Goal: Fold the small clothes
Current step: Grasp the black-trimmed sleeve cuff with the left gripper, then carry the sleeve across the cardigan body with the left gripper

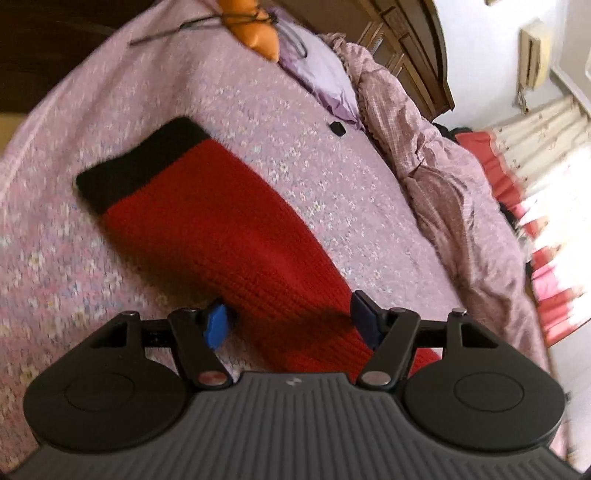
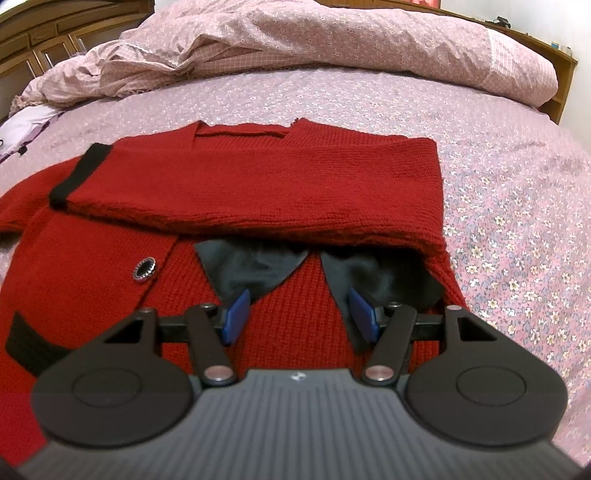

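A red knitted cardigan (image 2: 258,192) with black trim lies on the pink flowered bedsheet (image 2: 498,155). One sleeve (image 2: 236,184) is folded across its chest, black cuff (image 2: 79,173) to the left. A dark bow (image 2: 255,269) and a round button (image 2: 144,269) show on the front. My right gripper (image 2: 299,314) is open just above the front, below the bow. In the left wrist view the other sleeve (image 1: 221,236) lies stretched out flat, black cuff (image 1: 140,162) far from me. My left gripper (image 1: 291,325) is open, straddling that sleeve's near end.
A crumpled pink quilt (image 2: 295,40) is heaped along the far side of the bed; it also shows in the left wrist view (image 1: 436,177). A lilac pillow (image 1: 321,74), an orange cushion (image 1: 258,29) and a small black object (image 1: 337,128) lie near the wooden headboard (image 1: 413,48).
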### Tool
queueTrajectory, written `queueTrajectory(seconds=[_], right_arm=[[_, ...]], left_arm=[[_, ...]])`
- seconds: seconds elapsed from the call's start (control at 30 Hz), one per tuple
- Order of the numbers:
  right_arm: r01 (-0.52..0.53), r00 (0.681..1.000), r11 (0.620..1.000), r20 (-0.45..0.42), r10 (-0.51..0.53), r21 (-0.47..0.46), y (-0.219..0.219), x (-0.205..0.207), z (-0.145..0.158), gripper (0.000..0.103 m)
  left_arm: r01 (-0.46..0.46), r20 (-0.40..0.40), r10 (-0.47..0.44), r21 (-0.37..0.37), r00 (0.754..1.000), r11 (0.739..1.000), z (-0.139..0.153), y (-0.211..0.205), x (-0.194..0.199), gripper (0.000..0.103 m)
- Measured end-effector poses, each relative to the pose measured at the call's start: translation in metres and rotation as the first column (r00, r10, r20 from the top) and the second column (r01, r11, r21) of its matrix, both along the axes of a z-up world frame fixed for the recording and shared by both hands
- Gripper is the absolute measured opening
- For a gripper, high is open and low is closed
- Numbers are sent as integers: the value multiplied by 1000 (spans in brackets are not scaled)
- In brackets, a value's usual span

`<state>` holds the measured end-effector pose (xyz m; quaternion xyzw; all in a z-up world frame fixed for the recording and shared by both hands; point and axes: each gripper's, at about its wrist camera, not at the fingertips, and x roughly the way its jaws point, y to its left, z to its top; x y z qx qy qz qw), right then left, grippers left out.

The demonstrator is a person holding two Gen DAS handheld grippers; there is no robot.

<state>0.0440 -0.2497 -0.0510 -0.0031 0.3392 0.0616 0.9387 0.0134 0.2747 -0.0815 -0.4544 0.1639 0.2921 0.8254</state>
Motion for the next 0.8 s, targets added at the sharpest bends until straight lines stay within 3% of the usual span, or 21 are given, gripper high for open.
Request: queueTrajectory(seconds=[0.07,0.13,0.2,0.27,0.47,0.63,0.8], right_arm=[[0,1000,1000,0,0,-2,0,0,0,62],[0,1000,1000,0,0,-1,0,0,0,62],[0,1000,1000,0,0,1,0,0,0,62],[1,1000,1000,1,-1,2,1,-1,0,62],[0,1000,1000,5,0,2,1,-1,0,62],[3,1000,1000,8,-3,5,1,-2,0,62],[7,1000,1000,5,-7,23,-3,-3,2,62]], left_arm=[[2,-24,-1,35,1000,999,4,-2,5,69],[14,-23,-13,59,1000,998,9,-1,11,59],[25,-20,-24,69,1000,997,13,3,15,41],[40,12,-40,64,999,997,19,9,17,32],[129,124,-154,186,980,974,69,8,29,26],[249,218,-321,301,922,921,121,-22,51,25],[390,247,-500,383,830,837,154,-77,73,25]])
